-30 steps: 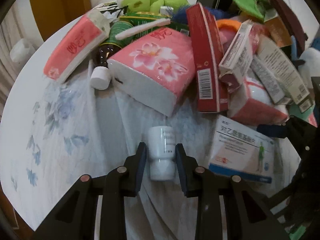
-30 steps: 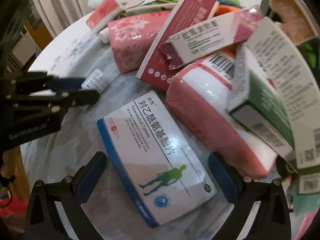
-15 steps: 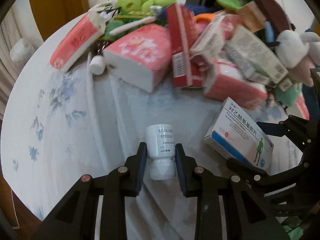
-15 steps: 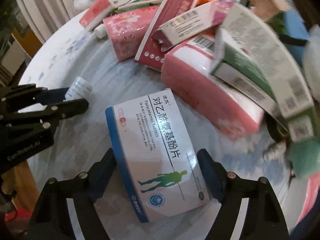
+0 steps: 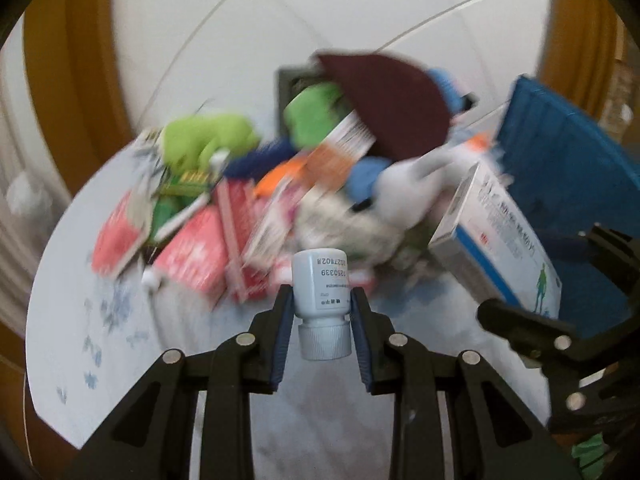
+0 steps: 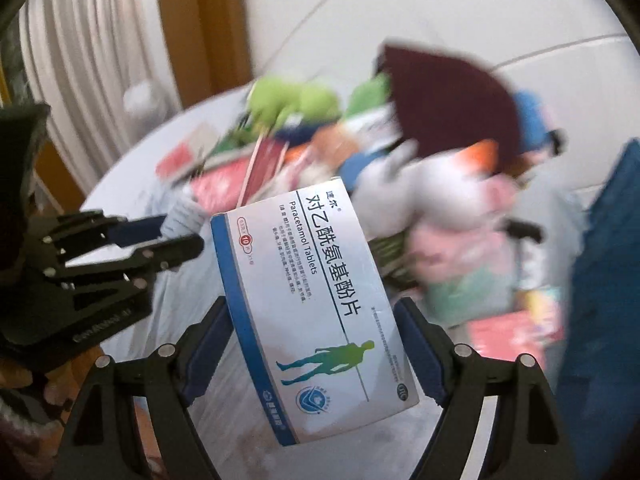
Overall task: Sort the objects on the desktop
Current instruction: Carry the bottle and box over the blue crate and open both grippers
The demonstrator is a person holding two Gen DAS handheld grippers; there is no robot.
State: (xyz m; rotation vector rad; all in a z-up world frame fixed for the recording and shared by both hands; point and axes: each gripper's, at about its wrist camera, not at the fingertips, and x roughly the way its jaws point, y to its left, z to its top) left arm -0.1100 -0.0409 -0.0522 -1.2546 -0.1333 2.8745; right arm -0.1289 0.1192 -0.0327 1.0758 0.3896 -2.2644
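I see a small white smooth plastic bottle with a ribbed cap, and a glossy white-and-blue cardboard tablet box. My matt black plastic left gripper carries blue pads and shiny metal rivets. The floral tablecloth looks like soft cloth.

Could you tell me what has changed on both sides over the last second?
Both loads have been lifted off the table: the left tongs raised the white bottle, and the right tongs, open a second ago, closed on the paracetamol box and raised it. The pile appears to have stayed put.
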